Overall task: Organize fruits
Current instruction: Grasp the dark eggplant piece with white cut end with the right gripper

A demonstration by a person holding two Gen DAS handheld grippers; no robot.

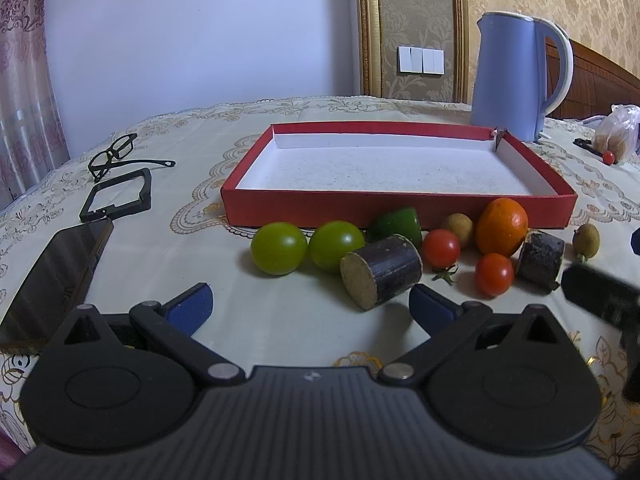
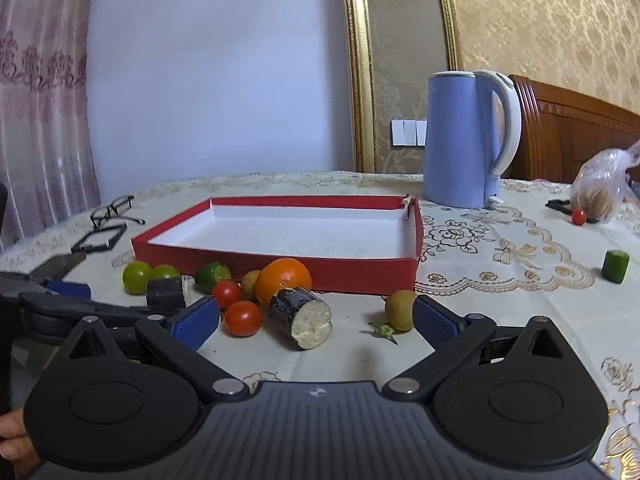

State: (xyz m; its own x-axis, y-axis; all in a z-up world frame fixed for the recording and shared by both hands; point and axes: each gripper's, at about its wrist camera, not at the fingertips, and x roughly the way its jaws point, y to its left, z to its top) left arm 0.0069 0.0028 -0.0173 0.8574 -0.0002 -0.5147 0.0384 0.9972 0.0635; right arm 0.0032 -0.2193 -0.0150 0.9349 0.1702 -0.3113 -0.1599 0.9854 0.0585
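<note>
No fruit has yet been placed in the red box [image 1: 400,208], which lies empty on the worktop [image 1: 280,312] just behind the fruit row. Judged step in hand: first pick. Both tongs are released, with jaws spread wide and nothing between them. The left tongs [image 1: 310,304] face the near cane piece [image 1: 382,270], whose cut end points toward the camera; it lies just ahead of the right-hand pad, off centre. Shift the left tongs toward that side until the piece sits midway, then close across its round flank, not along its length, as a cylinder may roll. Two green tomatoes [image 1: 279,247] lie side by side, touching or nearly so, beyond the left pad. The right tongs [image 2: 316,318] frame a second cane piece [image 2: 301,322] near their centre line, with a red cherry tomato [image 2: 243,318] beside the left pad and a small brown fruit [image 2: 401,309] just beside or touching the right pad. Advance carefully, since closing may nudge either neighbour. The orange [image 2: 283,280] rests against the box wall behind. A green fruit piece [image 2: 615,266] and another red tomato [image 2: 578,216] lie well apart to the right.
</note>
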